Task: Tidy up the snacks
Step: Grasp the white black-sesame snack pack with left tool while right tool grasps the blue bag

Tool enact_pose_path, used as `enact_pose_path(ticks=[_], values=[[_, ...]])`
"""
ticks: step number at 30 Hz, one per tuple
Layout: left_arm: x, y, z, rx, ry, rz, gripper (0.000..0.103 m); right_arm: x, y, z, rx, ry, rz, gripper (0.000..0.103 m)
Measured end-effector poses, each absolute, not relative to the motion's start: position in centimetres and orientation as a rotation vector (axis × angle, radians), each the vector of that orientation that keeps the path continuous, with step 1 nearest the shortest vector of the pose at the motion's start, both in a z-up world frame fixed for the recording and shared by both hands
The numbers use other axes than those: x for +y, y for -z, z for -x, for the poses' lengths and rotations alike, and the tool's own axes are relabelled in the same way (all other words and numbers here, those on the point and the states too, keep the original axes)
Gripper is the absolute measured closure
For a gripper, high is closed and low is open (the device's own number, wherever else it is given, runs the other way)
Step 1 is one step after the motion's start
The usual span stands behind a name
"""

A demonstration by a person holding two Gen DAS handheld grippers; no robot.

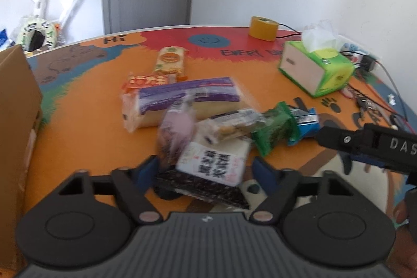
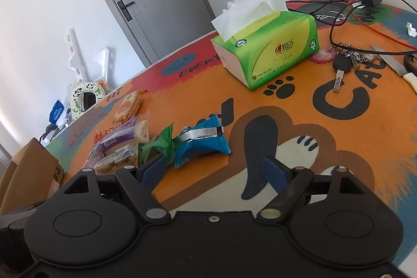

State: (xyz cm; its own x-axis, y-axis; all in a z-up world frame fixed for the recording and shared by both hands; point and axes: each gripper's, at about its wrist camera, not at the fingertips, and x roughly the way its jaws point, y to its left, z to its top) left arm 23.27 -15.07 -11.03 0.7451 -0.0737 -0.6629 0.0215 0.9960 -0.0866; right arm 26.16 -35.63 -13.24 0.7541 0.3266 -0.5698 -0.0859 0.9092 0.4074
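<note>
Now the step is picking from the snack pile [image 1: 198, 116] left of the tissue box [image 1: 315, 67]. The left gripper [image 1: 206, 171] stands partly open around the white packet [image 1: 216, 160], pads apparently not pressing; next it needs closing. The right gripper [image 2: 216, 168], open and empty, sits just before the blue packet [image 2: 200, 145].

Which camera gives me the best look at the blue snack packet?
The right wrist view: the blue snack packet lies whole and sharp on the mat just ahead of the right claw, beside the green packet. In the left wrist view only its end shows, blurred, behind the green packet.
</note>
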Motion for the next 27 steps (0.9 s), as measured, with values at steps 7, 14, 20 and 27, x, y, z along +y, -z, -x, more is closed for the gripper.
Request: enact_pose_path(ticks=[7,14,20,27], values=[[-13.2,10.7,-22.6,0.747,0.054,0.117,0.041,-34.6,13.1,-26.6,0.678,-0.243,-0.363,0.022],[-11.7,10.5,-21.7,0.746,0.009,0.149,0.041,-33.8,13.3,-26.9,0.674,-0.24,-0.342,0.022],[-10.9,10.1,-21.3,0.739,-0.029,0.148,0.041,-34.0,13.4,-27.3,0.667,-0.232,-0.351,0.029],[-10.9,10.2,-21.7,0.748,-0.036,0.14,0.037,-33.4,13.4,-28.3,0.666,-0.227,-0.335,0.039]])
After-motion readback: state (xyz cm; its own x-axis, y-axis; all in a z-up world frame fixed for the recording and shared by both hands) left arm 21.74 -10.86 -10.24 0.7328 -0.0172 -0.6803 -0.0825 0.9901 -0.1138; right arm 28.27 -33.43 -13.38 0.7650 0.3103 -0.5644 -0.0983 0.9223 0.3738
